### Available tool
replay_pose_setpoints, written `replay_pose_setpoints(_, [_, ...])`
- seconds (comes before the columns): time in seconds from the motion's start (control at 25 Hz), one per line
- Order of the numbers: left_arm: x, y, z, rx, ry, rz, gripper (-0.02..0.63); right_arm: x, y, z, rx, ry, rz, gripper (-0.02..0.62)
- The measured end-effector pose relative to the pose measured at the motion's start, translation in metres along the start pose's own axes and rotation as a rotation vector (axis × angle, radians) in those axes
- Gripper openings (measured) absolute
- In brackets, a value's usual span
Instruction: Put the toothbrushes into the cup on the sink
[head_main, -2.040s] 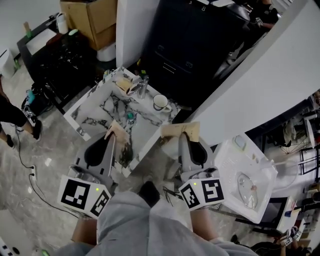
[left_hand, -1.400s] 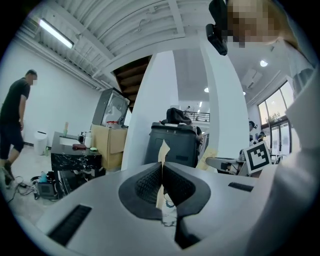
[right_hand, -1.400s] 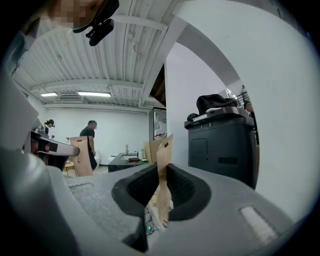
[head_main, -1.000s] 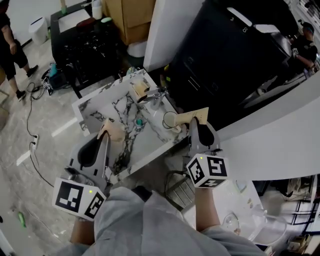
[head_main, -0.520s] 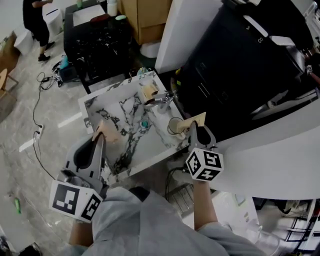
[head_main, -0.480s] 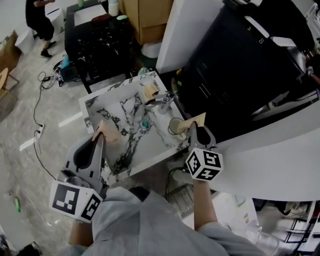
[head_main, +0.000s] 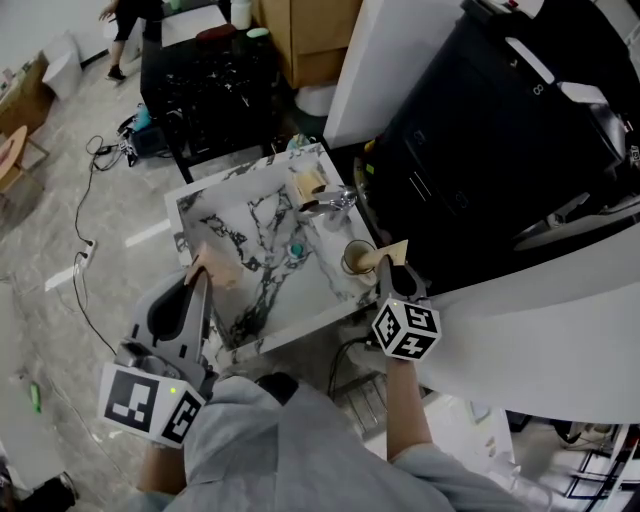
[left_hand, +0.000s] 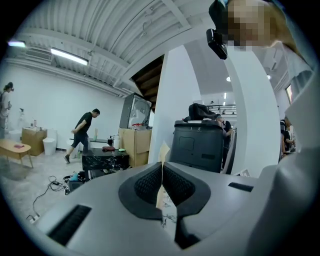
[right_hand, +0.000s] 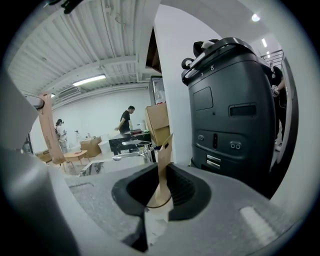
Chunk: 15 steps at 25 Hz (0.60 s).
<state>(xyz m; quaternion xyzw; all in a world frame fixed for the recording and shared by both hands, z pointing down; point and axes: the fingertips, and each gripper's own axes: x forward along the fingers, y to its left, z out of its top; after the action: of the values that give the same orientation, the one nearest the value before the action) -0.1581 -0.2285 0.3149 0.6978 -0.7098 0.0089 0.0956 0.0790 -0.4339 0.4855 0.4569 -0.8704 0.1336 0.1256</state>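
A white sink (head_main: 205, 212) with dark marble veins stands in the middle of the head view, and every place here is told from it. The cup (head_main: 347, 262) stands on the sink's right rim, toward its near corner. A chrome tap (head_main: 328, 201) stands farther back on the same rim, with a small tan box (head_main: 306, 183) beside it at the sink's rear edge. A teal plug (head_main: 296, 250) sits in the sink's bowl. The left gripper (head_main: 203, 274) hovers over the sink's near left edge. Its fingers (left_hand: 145, 184) are pressed together on the left toothbrush (left_hand: 163, 151), a thin tan strip that stands upright out of them. The right gripper (head_main: 386, 268) is at the sink's right rim, just beside the cup. It holds the right toothbrush (head_main: 392, 250), also tan and flat, which rises slightly tilted above its fingers (right_hand: 182, 189). These fingers have just been opening a little, yet the toothbrush is between them and both pads touch it. Whether its lower end is inside the cup cannot be told. Behind the sink's right side looms a big black machine (head_main: 480, 130). Beyond the sink's rear a black bench (head_main: 205, 85) carries odds and ends, with a cardboard box (head_main: 300, 30) beside it. A person (left_hand: 84, 130) walks across the floor far behind the sink.
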Motion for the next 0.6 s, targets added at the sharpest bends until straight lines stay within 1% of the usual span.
replay_pose_setpoints(0.12, [0.001, -0.001, -0.002, 0.001, 0.003, 0.001, 0.006, 0.001, -0.002, -0.002, 0.001, -0.011, -0.006, 0.046])
replay_pose_setpoints(0.24, [0.001, -0.001, -0.003, 0.001, 0.003, -0.005, 0.006, 0.0, -0.004, -0.002, -0.003, -0.017, -0.035, 0.049])
replay_pose_setpoints(0.4, [0.002, -0.002, -0.002, -0.003, 0.005, -0.014, 0.006, -0.005, -0.006, -0.001, -0.043, -0.017, -0.074, 0.075])
replay_pose_setpoints(0.52, [0.002, -0.002, -0.002, -0.008, 0.005, -0.022, 0.006, -0.009, -0.007, 0.005, -0.051, -0.027, -0.086, 0.083])
replay_pose_setpoints(0.6, [0.002, -0.004, -0.003, -0.01, 0.004, -0.033, 0.006, -0.014, -0.009, 0.01, -0.055, -0.036, -0.098, 0.1])
